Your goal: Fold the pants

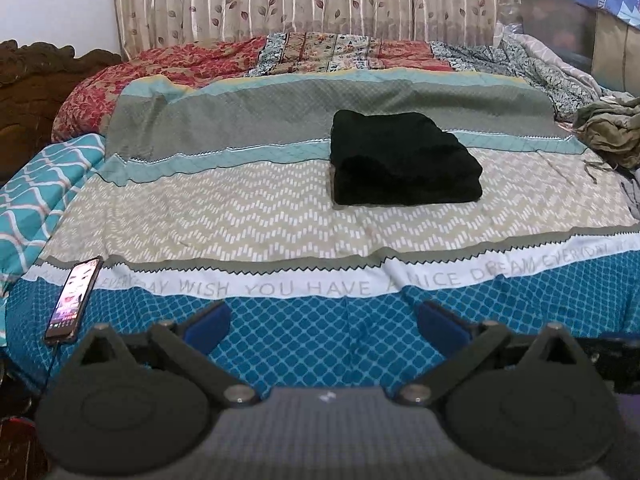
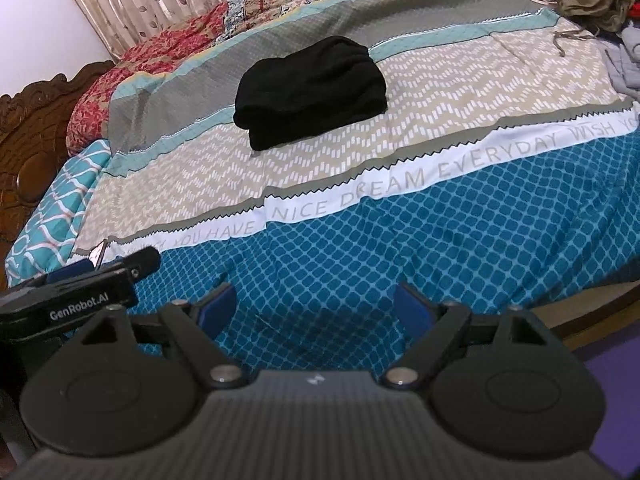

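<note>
Black pants sit folded mid-bed, well back from the near edge, as the left gripper and right gripper hang spread and empty; any stray nudge risks toppling the loose stack

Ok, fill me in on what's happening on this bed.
A person holds a hand-held gripper in each hand, and neither is touching anything. The left hand-held gripper and right hand-held gripper are both open, hovering over the blue part of the bedspread. The black pants lie folded in a compact stack mid-bed. A lit phone lies near the left edge.
</note>
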A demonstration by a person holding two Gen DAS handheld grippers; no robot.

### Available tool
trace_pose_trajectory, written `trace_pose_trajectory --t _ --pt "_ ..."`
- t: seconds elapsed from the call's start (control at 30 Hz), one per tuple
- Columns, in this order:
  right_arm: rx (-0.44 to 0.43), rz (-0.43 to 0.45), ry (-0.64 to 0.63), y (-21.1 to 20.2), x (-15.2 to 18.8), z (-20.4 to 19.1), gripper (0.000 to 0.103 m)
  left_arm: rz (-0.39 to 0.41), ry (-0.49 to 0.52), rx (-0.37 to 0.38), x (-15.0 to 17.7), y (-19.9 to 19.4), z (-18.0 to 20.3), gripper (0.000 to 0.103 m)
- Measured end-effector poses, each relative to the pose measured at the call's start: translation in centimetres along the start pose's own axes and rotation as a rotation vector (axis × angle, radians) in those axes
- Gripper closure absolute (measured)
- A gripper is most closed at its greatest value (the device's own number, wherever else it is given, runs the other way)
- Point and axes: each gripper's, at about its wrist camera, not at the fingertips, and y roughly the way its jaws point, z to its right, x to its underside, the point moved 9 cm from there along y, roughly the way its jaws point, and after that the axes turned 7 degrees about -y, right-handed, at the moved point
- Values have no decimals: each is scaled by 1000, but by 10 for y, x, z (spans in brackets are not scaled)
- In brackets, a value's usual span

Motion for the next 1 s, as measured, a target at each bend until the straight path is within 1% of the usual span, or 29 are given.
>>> trace_pose_trajectory --t 0.1,0.17,0.27,0.37,0.4,0.5,0.73,1.0 --pt "4 5 7 2 0 -1 14 -14 6 -27 1 3 -1 0" --pt "3 5 8 4 0 -2 14 -31 7 -31 3 7 -2 0" --pt "15 8 -3 8 0 -2 12 -68 -5 -13 7 14 -2 0" --pt "36 18 -21 10 -1 -4 9 -110 -20 20 10 21 1 0" --pt "34 23 -26 10 -1 -4 7 -113 -25 31 11 22 1 0" --pt "28 23 -19 13 -2 -2 6 -125 -18 35 13 26 4 0" --pt "23 5 -4 25 -3 0 6 -159 17 6 17 41 6 0" --pt "2 -27 7 38 -7 6 6 -174 0 -50 16 56 -5 0"
